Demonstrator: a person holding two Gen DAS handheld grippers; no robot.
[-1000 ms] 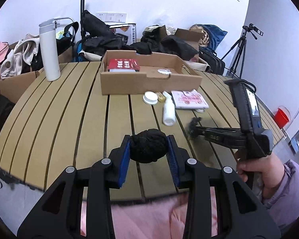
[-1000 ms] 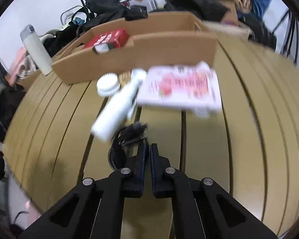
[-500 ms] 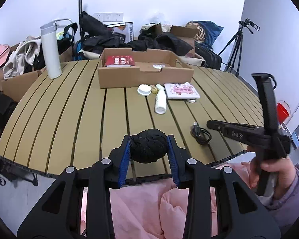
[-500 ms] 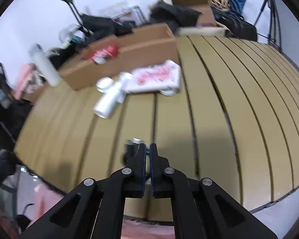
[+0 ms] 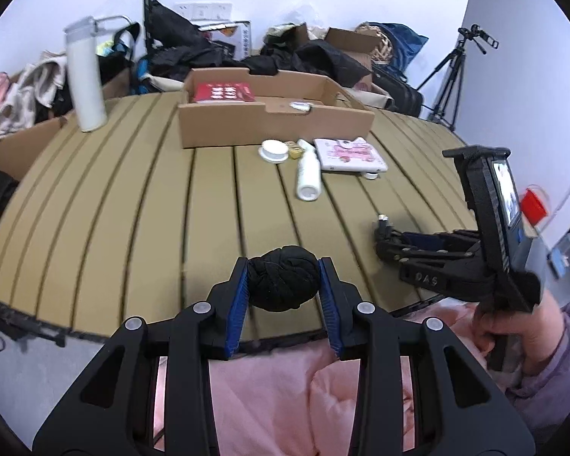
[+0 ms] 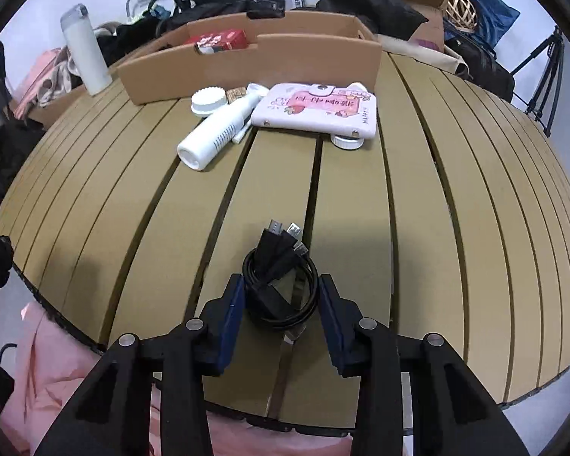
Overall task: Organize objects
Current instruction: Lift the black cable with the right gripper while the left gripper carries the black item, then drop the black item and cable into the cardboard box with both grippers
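My left gripper is shut on a black balled-up cloth and holds it above the near table edge. My right gripper is open, with its fingers on either side of a coiled black cable that lies on the wooden slat table; the cable also shows in the left wrist view. Farther back lie a white bottle, a white round lid, a pink-and-white case and an open cardboard box with a red packet inside.
A tall white flask stands at the table's far left. Bags, clothes and boxes are piled behind the table. A tripod stands at the right. The near table edge lies just under my grippers, with pink fabric below it.
My right gripper has opened from shut and now straddles the coiled cable near the table's front edge. My left gripper keeps its hold on the black cloth.
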